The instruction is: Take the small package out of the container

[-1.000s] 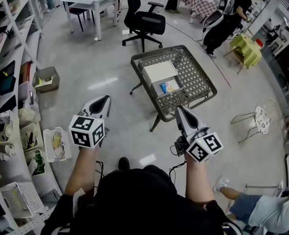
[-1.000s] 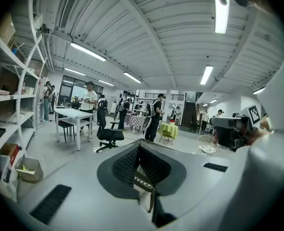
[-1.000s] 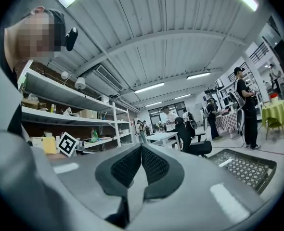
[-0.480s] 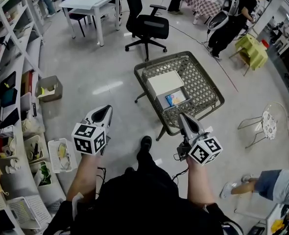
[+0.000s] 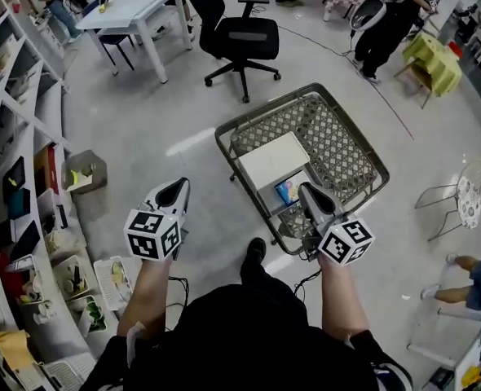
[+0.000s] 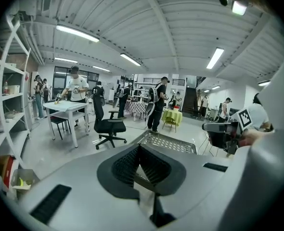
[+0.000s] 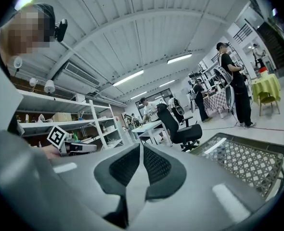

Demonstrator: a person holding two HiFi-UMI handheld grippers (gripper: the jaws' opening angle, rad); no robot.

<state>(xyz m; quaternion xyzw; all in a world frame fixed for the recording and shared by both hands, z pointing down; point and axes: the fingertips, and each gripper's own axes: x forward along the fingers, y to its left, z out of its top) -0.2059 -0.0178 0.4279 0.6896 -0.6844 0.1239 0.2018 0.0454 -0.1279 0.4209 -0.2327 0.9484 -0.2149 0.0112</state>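
Observation:
A low wicker container (image 5: 224, 147) stands on the floor in front of me. Inside it lie a white box (image 5: 273, 160) and a small blue package (image 5: 288, 191) beside the box's near edge. My right gripper (image 5: 306, 190) hovers over the container's near rim, right next to the package; its jaws are almost together, just starting to open, with nothing between them. My left gripper (image 5: 178, 187) is held over bare floor to the container's left, shut and empty. The container's mesh (image 7: 248, 162) shows in the right gripper view and its rim (image 6: 171, 146) in the left gripper view.
A black office chair (image 5: 244, 39) and a white table (image 5: 139, 6) stand beyond the container. Shelving (image 5: 20, 177) and floor bins (image 5: 114, 279) line the left. A white wire chair (image 5: 469, 198) and a person's leg (image 5: 469, 271) are at the right.
I have walked forward: the container has come closer and now sits just under the right gripper. Both grippers keep about the same pose in front of me.

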